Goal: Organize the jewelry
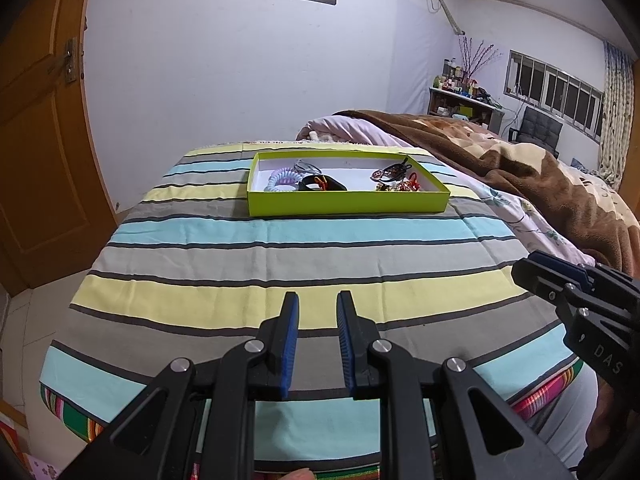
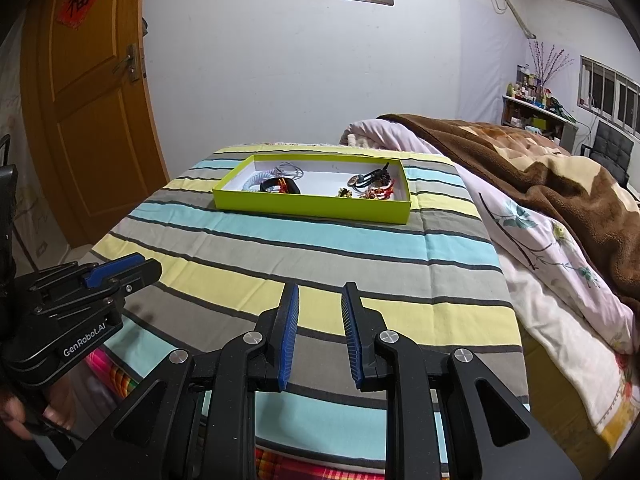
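A lime-green shallow box [image 1: 348, 202] [image 2: 312, 205] lies on the striped cloth at the far end of the table. Its left half holds a pale spiral hair tie [image 1: 283, 179], a grey loop [image 1: 307, 167] and a black band with red trim [image 1: 322, 184] [image 2: 280, 187]. Its right half holds dark hair ties [image 1: 394, 171] [image 2: 370, 178] and red-and-gold trinkets [image 1: 404, 186] [image 2: 376, 193]. My left gripper [image 1: 317, 300] is open and empty, well short of the box. My right gripper [image 2: 320, 292] is open and empty, also near the front edge.
The striped cloth [image 1: 280, 264] covers the table. A bed with a brown blanket [image 1: 500, 160] [image 2: 540, 168] runs along the right. A wooden door [image 1: 36, 140] [image 2: 92, 120] stands at the left. A desk and chair [image 1: 536, 126] sit at the far right.
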`<action>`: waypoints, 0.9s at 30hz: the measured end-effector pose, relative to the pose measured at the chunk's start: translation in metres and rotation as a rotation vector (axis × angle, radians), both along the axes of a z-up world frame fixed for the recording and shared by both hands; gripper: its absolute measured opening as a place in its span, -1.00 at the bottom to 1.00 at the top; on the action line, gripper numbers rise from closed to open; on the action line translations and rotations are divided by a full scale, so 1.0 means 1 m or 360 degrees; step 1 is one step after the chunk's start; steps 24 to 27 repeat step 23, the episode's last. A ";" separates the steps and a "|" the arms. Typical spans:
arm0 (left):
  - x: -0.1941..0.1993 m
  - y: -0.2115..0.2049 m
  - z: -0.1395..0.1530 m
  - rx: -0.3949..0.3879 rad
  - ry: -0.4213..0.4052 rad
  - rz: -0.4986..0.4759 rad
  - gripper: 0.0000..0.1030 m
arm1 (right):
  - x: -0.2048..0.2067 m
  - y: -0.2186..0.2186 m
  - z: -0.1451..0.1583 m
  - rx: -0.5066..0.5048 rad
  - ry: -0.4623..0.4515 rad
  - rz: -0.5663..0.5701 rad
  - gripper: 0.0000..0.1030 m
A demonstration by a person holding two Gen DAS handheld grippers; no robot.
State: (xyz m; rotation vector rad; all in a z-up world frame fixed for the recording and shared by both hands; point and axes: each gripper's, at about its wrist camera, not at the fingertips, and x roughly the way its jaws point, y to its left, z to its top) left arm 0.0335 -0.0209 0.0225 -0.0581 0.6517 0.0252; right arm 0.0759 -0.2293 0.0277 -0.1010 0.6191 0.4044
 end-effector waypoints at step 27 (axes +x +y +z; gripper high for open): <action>0.005 -0.001 -0.005 0.0020 0.0026 0.0008 -0.61 | 0.001 -0.001 0.001 -0.0007 -0.0002 -0.0002 -0.56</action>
